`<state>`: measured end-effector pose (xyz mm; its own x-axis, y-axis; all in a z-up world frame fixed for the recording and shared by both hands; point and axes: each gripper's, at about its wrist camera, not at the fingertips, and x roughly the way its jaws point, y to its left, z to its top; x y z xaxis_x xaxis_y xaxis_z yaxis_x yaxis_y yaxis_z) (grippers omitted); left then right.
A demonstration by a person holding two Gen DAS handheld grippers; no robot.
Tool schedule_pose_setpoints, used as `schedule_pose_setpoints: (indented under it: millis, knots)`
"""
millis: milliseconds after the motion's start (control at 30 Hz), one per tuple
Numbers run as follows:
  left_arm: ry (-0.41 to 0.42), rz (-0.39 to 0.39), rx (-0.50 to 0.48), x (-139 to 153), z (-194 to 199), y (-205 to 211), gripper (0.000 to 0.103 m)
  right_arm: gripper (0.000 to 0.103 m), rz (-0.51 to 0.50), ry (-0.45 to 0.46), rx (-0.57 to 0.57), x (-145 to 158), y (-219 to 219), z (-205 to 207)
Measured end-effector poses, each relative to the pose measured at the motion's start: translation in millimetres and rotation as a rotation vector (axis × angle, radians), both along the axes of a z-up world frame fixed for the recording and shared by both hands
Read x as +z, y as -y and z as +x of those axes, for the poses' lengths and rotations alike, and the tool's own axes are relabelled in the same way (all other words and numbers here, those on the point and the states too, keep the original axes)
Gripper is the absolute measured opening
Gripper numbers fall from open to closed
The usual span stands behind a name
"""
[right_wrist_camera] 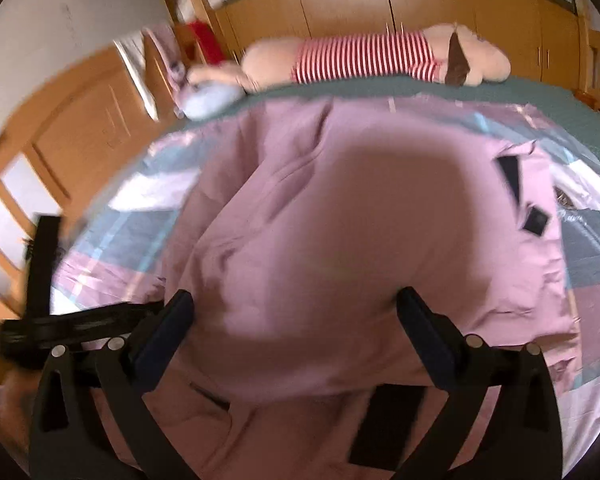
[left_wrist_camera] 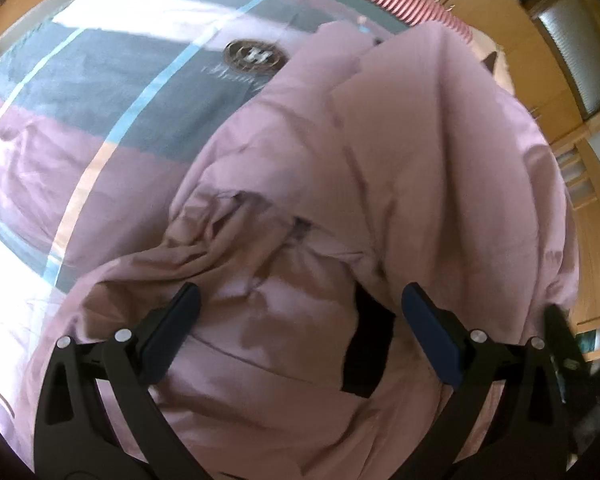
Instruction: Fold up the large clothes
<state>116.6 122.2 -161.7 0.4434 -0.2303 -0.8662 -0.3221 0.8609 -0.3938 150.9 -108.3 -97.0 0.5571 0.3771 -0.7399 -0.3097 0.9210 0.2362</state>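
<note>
A large dusty-pink padded jacket [left_wrist_camera: 380,168] lies bunched on the bed and fills the middle of both views [right_wrist_camera: 360,216]. It has black patches [left_wrist_camera: 366,344], also seen in the right wrist view [right_wrist_camera: 512,176]. My left gripper [left_wrist_camera: 300,300] is open just above the jacket, fingers wide apart, holding nothing. My right gripper [right_wrist_camera: 294,306] is open too, its fingers straddling a raised fold of the jacket without clamping it. The left gripper's black frame shows at the left edge of the right wrist view [right_wrist_camera: 44,264].
The bedspread [left_wrist_camera: 100,92] has grey, pink and light-blue bands with a round emblem [left_wrist_camera: 254,55]. A plush toy in a red-and-white striped shirt [right_wrist_camera: 364,58] lies along the far bed edge. Wooden wardrobes [right_wrist_camera: 460,12] stand behind.
</note>
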Motion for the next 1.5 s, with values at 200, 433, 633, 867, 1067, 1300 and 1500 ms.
schedule_pose_setpoints:
  millis: [200, 433, 633, 867, 1067, 1300, 1500]
  knots:
    - [0.018, 0.015, -0.019, 4.5, -5.4, -3.3, 0.101, 0.015, -0.047, -0.038, 0.019, 0.1, -5.2, -1.8]
    - [0.243, 0.094, -0.048, 44.2, -17.5, 14.2, 0.101, 0.010, -0.197, -0.086, 0.147, -22.6, 22.4, -77.0]
    - [0.239, 0.148, -0.186, 35.9, -12.0, 49.9, 0.101, 0.014, -0.135, -0.099, 0.119, -35.6, 38.5, -97.9]
    - [0.067, 0.127, -0.186, -7.9, 10.6, 47.4, 0.101, 0.080, -0.068, -0.078, 0.051, 1.0, 79.2, -100.1]
    - [0.039, 0.090, -0.167, -19.5, 14.2, 34.9, 0.101, 0.062, 0.042, 0.184, -0.102, 50.7, 110.6, -88.1]
    - [0.051, 0.199, -0.207, -28.8, 14.8, 42.6, 0.101, 0.057, -0.169, 0.037, 0.019, -19.9, 60.5, -41.0]
    - [0.065, 0.232, -0.195, -31.8, 19.8, 43.5, 0.101, 0.058, -0.094, -0.139, -0.061, -65.3, 81.4, -23.6]
